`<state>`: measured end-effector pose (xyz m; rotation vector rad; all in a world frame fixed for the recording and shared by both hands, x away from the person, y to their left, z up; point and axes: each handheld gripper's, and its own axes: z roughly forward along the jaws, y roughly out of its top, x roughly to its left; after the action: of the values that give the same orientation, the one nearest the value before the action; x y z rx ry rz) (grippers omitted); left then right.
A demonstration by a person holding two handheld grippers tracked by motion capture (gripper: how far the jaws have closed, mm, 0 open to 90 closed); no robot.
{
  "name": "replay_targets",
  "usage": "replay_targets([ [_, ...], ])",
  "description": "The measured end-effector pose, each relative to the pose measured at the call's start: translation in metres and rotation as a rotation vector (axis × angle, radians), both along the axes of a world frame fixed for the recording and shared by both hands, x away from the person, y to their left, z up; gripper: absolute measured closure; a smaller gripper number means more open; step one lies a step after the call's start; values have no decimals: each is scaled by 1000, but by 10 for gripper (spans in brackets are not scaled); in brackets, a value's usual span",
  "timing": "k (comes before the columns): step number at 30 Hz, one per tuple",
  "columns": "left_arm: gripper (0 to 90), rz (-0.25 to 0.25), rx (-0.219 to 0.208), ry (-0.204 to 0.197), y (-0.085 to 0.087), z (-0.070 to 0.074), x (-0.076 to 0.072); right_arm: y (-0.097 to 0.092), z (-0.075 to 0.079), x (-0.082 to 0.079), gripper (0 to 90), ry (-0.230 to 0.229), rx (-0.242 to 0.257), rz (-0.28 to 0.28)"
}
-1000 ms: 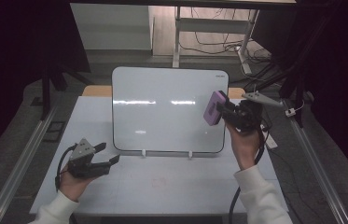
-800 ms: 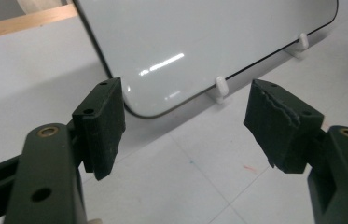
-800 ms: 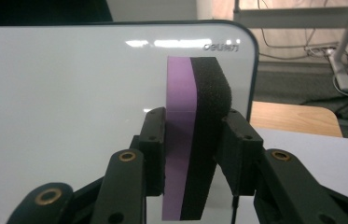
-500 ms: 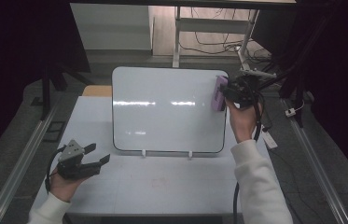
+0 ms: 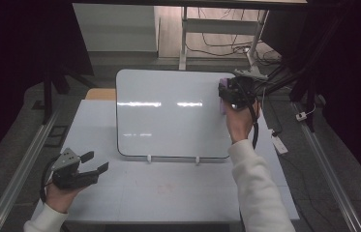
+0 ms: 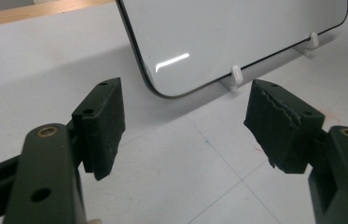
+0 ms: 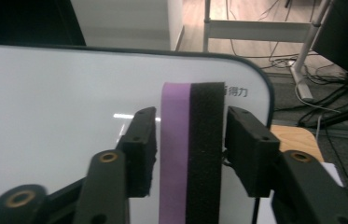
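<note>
Here, at the whiteboard's upper right corner:
Eraser: the purple-and-black eraser stands on edge between the jaws of the right hand-held gripper, purple face on one side, black felt on the other, just in front of the board.
Right hand-held gripper: its jaws have just been opening; a slim gap shows beside each pad, so the grip looks let go with the eraser between them, likely to park it on the board. In the high view it sits at the board's right edge.
Whiteboard: the whiteboard leans back on two small white feet, its face wiped clean, angled toward the person.
Left hand-held gripper: released and empty, resting low over the desk near the board's lower left corner, out of the way.
</note>
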<state>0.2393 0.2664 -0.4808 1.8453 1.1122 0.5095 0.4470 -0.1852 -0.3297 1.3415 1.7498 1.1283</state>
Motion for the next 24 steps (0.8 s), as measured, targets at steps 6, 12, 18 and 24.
replay_targets([
  [6, 290, 15, -4, 4, 3, -1, -1, -10, 1, -11, 373, -84, 41, 31],
  [12, 290, 17, -11, 12, 4, -3, -3, -26, -3, -36, 367, -86, 62, 153],
  [18, 290, 1, -13, 27, 3, -7, -3, -44, -25, -67, 367, -60, 56, 235],
  [24, 291, -13, -13, 38, 1, -11, -2, -60, -59, -97, 363, -23, 80, 329],
])
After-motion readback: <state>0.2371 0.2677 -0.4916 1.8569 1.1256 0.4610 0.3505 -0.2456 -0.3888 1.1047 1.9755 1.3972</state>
